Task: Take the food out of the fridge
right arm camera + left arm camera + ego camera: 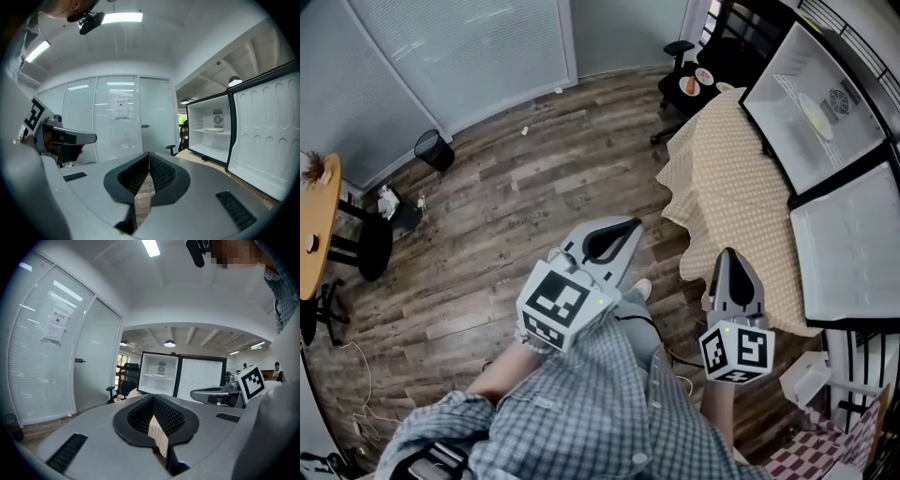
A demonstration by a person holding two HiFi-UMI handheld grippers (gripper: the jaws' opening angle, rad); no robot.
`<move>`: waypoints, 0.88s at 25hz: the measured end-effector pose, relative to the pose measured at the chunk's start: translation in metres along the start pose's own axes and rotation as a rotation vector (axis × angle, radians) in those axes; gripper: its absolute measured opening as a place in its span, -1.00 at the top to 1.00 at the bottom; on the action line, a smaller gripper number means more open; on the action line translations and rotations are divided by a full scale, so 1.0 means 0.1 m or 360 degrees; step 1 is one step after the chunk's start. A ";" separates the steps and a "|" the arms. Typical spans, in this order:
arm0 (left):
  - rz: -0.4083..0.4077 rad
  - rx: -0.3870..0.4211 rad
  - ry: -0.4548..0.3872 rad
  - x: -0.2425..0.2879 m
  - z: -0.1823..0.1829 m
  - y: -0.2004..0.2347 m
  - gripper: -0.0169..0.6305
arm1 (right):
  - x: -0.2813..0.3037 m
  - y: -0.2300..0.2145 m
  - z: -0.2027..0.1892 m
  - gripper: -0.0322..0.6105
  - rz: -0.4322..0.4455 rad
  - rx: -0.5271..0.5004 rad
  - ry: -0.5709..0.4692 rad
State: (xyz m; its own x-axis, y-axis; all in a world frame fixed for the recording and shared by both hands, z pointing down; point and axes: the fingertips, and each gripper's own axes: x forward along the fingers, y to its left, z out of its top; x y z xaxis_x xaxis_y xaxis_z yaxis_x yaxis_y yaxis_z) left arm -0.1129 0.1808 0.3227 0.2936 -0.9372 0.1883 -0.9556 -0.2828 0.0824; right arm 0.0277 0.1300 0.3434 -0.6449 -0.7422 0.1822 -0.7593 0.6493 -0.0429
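A small white fridge [811, 103] stands open on a table under a beige checked cloth [731, 178], its door [848, 244] swung wide. On its shelf lies a pale plate of food [816, 117], also visible in the right gripper view as the plate [220, 131]. My left gripper [633, 225] hangs over the wooden floor, left of the table, shut and empty. My right gripper [728, 251] is at the table's near edge, its jaws together with nothing between them. Both point toward the fridge [159, 373] from some way off.
A black office chair [689, 84] with small dishes on its seat stands beyond the table. A black bin [436, 150] sits by the glass partition, and an orange table [319, 225] is at the far left. Cables lie on the floor at the lower left.
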 end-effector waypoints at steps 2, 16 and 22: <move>0.0008 -0.0004 0.0007 0.15 0.04 0.07 0.93 | 0.16 -0.08 0.04 0.87 0.0010 0.0001 0.0010; -0.0016 0.0047 -0.0013 1.44 0.55 0.38 0.93 | 1.14 -0.95 0.41 0.87 0.0048 -0.0017 0.0014; -0.0050 0.0106 -0.0063 1.94 0.80 0.39 0.93 | 1.40 -1.44 0.51 0.87 -0.0020 0.0052 -0.0026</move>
State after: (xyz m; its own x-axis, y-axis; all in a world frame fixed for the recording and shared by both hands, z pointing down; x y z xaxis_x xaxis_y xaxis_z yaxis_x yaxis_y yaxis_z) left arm -0.0953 -0.0280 0.2839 0.3239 -0.9345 0.1476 -0.9457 -0.3242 0.0222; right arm 0.0429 -0.0758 0.3251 -0.6362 -0.7532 0.1671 -0.7698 0.6341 -0.0726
